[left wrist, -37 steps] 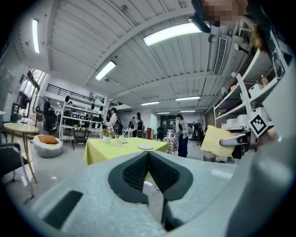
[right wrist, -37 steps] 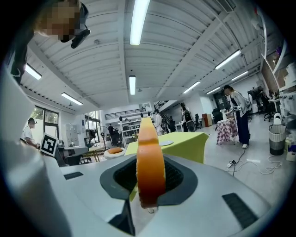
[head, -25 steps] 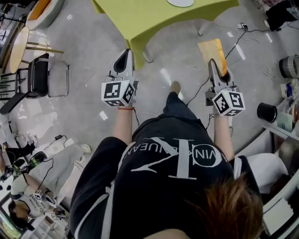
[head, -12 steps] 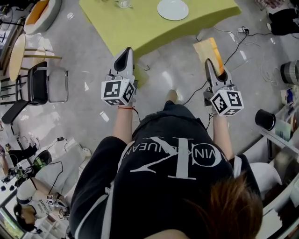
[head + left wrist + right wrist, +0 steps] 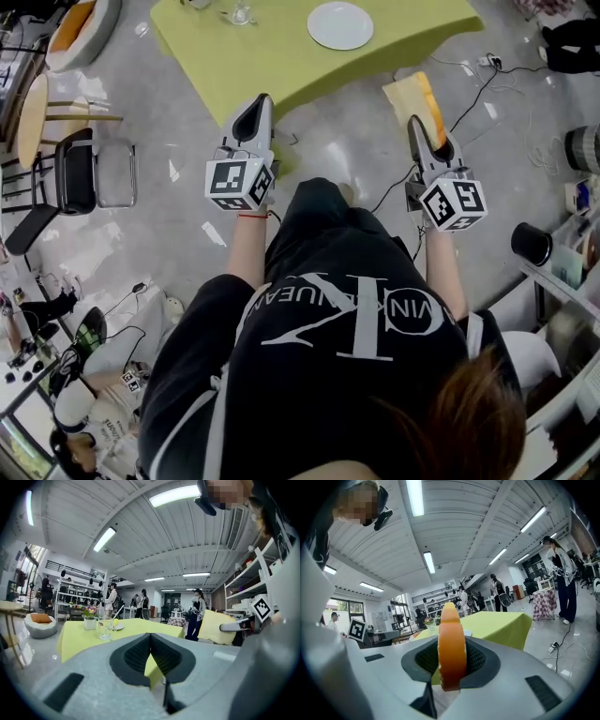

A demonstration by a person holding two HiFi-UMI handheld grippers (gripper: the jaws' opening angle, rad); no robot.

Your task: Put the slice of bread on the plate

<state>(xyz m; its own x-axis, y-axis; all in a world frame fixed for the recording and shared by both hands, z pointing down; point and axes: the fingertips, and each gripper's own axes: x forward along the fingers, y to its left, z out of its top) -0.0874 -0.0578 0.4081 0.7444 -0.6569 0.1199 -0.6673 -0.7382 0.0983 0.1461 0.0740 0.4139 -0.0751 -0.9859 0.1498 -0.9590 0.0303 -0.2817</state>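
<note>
A slice of bread with an orange crust stands on edge between the jaws of my right gripper, which is shut on it. The white plate lies on the yellow-green table, ahead of both grippers. The bread hangs over the floor just short of the table's near edge. My left gripper is level beside it, close to the table's corner. In the left gripper view its pads meet with nothing between them. The table shows beyond them.
A glass and a flower pot stand on the table left of the plate. A black chair is on the floor at the left. Cables run across the floor on the right, near a black cylinder and shelving. People stand in the background.
The person has walked toward the table. Both grippers have moved forward with the bread still gripped, and the table and plate have come further into the head view.
</note>
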